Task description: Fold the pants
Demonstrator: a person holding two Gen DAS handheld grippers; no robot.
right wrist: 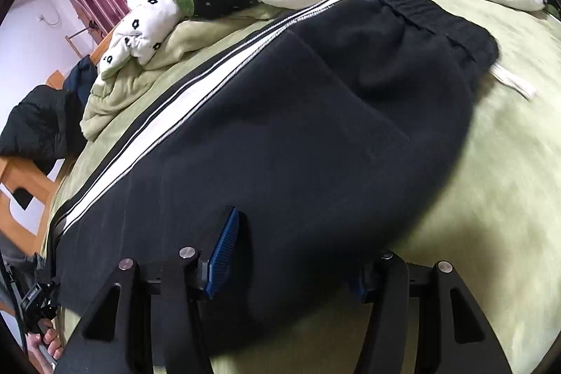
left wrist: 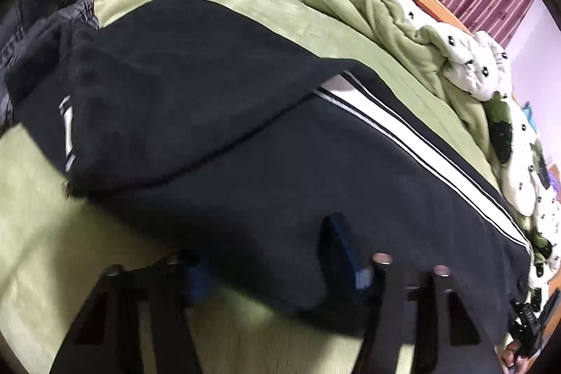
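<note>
While lying flat on the green bed [right wrist: 491, 114], dark pants [right wrist: 280, 128] spreading under 2 sets of tongs: left tongs [left wrist: 273, 265] and right tongs [right wrist: 294, 255] hovering part open, gripping nothing.

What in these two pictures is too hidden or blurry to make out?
- Left wrist view: left gripper fingers are motion-blurred, so any grip on the pants is unclear.
- Right wrist view: one finger is half hidden behind the pants' edge.
- Both views: the person is cut off; only a hand shows.

Black pants [left wrist: 245, 163], white side stripe; flat on bed; leg end folded over
</note>
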